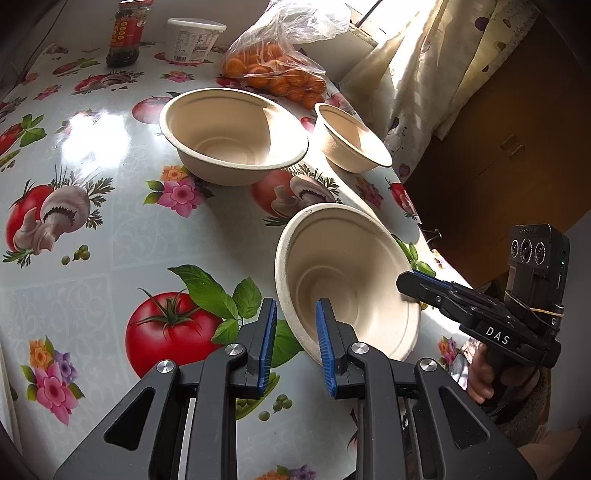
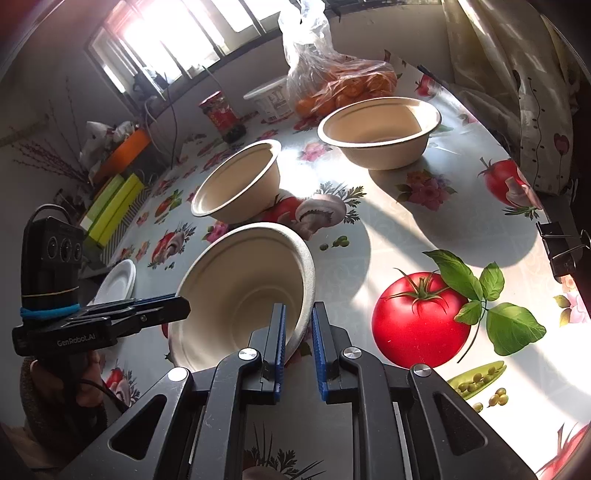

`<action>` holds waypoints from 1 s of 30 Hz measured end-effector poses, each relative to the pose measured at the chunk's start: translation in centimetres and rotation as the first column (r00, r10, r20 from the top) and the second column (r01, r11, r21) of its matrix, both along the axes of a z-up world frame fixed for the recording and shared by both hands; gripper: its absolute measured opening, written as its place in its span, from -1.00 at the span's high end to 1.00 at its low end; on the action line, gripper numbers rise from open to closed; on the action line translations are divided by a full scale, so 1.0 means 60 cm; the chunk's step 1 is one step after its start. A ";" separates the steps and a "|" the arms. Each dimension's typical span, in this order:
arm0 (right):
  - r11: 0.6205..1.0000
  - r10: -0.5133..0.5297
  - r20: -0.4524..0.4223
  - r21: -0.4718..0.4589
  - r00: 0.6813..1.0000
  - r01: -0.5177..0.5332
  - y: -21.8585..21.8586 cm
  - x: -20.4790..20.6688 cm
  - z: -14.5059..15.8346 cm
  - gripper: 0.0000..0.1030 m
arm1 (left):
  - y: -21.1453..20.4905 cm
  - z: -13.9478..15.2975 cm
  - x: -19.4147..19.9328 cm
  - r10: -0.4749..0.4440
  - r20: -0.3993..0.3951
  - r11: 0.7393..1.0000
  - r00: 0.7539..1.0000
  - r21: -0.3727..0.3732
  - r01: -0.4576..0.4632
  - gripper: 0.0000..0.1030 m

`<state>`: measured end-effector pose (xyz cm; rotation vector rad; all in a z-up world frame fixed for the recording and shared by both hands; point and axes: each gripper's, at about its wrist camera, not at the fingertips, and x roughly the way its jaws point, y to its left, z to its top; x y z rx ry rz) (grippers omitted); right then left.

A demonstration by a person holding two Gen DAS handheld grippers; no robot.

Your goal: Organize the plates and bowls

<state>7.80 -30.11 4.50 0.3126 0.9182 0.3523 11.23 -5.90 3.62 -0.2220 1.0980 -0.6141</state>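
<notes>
A beige paper bowl hangs tilted just above the flowered tablecloth, gripped on both sides. My left gripper is shut on its near rim, one blue pad inside and one outside. My right gripper pinches the opposite rim. In the right wrist view the same bowl has its rim clamped in my shut right gripper, with my left gripper at its left edge. Two more beige bowls stand farther back: a large one and one at the table's right side. White plates lie at the far left.
A bag of oranges, a white tub and a dark jar stand at the back of the table. A curtain hangs by the right edge, where a binder clip holds the cloth. Yellow-green boxes sit at left.
</notes>
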 end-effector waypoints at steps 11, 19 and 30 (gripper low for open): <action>0.999 -0.040 0.055 -0.025 0.998 0.041 -0.035 0.005 0.032 0.11 | 0.043 0.042 0.021 0.064 0.104 0.996 0.992 0.053 -0.070 0.56; 0.994 -0.021 0.118 -0.100 0.993 0.033 -0.034 0.048 0.070 0.11 | 0.077 0.067 0.066 0.168 0.231 0.966 0.958 0.156 -0.208 0.56; 0.968 0.086 0.148 -0.247 0.985 -0.048 -0.001 0.129 0.087 0.12 | 0.055 0.062 0.123 0.197 0.310 0.939 0.930 0.214 -0.270 0.56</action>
